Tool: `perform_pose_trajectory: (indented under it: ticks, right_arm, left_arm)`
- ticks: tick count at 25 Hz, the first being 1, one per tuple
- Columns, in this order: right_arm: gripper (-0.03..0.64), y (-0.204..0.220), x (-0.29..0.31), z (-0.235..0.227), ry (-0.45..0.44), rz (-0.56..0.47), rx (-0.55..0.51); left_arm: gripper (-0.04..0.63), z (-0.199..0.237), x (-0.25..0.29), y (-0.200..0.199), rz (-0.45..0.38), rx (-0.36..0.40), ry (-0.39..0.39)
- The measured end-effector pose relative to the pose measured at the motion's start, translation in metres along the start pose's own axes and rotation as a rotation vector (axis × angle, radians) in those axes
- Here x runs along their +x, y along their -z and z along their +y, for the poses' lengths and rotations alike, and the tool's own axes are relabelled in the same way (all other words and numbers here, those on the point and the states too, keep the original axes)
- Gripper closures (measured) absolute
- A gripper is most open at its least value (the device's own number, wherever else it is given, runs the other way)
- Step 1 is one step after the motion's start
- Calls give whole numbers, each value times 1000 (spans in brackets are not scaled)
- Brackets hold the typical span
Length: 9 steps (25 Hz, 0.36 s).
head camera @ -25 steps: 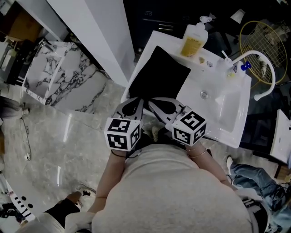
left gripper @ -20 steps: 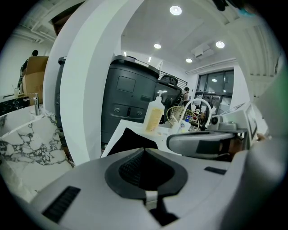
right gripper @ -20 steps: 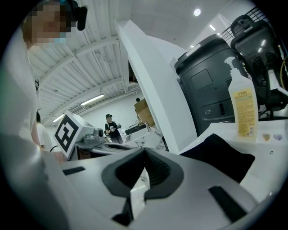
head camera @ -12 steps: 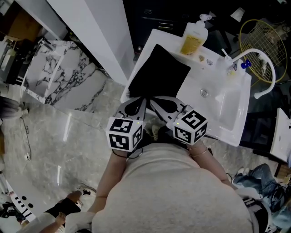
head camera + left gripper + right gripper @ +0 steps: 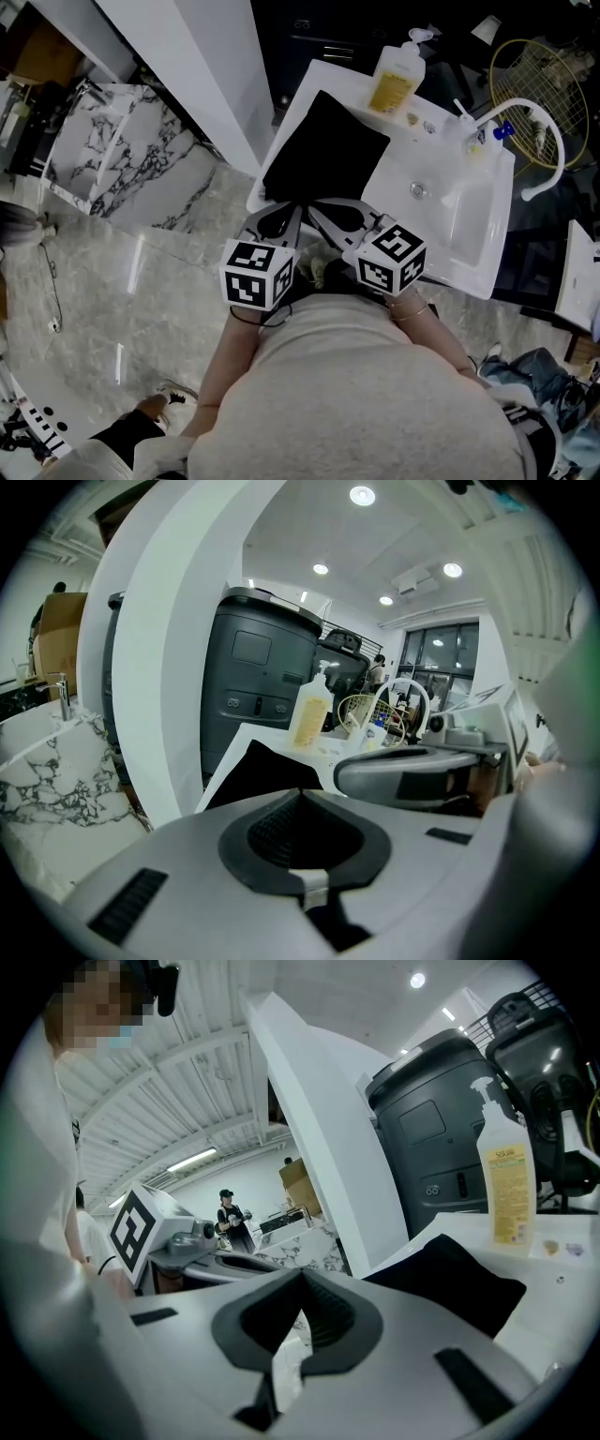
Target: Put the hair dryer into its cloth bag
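At sink's left surface point(image 5: 389, 183), black bag point(image 5: 326, 150) lies flat; dryer unseen, inside or elsewhere. Left gripper point(image 5: 284, 214), right gripper point(image 5: 323, 217) near, jaws pressed together, empty.

Item: black cloth bag point(image 5: 326, 150). Approx. square, matte fabric, surface detail too dark to resolve.

Pos.: lies flat on the white washstand top point(image 5: 401, 141), on its L part in the head view, just beside the sunken basin point(image 5: 450, 211), which is to the bag's R.

Orientation: turned at an angle in the head view, w/ one corner pointing to the far edge of the top. Near side reaches the top's front edge.

Profile: in the right gripper view the bag point(image 5: 450, 1274) sits low and limp, outline slightly uneven.

Opening side: cannot tell.
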State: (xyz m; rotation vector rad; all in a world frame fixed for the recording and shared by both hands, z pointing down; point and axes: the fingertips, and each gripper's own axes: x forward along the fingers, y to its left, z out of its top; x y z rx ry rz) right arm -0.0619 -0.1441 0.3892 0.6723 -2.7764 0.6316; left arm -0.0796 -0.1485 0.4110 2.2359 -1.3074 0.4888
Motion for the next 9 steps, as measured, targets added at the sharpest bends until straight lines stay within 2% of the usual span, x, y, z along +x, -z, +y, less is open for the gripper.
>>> perform_pose_trajectory:
  ticks: [9]
  right_arm:
    - [618,0,-2,2,6,15,14]
  left_arm:
    - [586,0,-2,1,28,-15,1]
